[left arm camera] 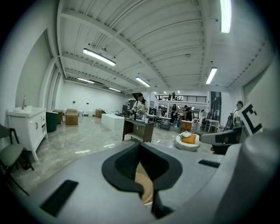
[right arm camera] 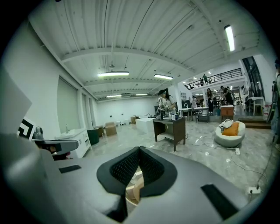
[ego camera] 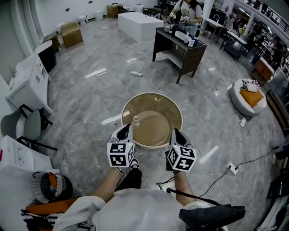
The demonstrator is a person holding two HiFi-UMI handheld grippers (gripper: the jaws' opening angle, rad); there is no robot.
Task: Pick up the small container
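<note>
The small container (ego camera: 135, 119), a little pale pot with a knob top, stands left of centre on a round beige table (ego camera: 156, 101). My left gripper (ego camera: 125, 131) hangs at the table's near rim, just short of the container, its jaws pressed together and empty. My right gripper (ego camera: 176, 134) hangs at the near right rim, also shut on nothing. In the left gripper view the left gripper (left arm camera: 140, 146) points level across the room, with only a beige strip of table below the dark pads. The right gripper (right arm camera: 139, 151) in its own view is likewise level; the container does not show clearly there.
A dark desk (ego camera: 179, 46) with bottles stands beyond the table, a person (ego camera: 185, 11) behind it. A white block (ego camera: 140, 25) lies further back. A round seat with an orange cushion (ego camera: 248, 97) is right, a white cabinet (ego camera: 28, 82) and chair (ego camera: 28, 127) left. Cables and a power strip (ego camera: 232, 168) cross the floor.
</note>
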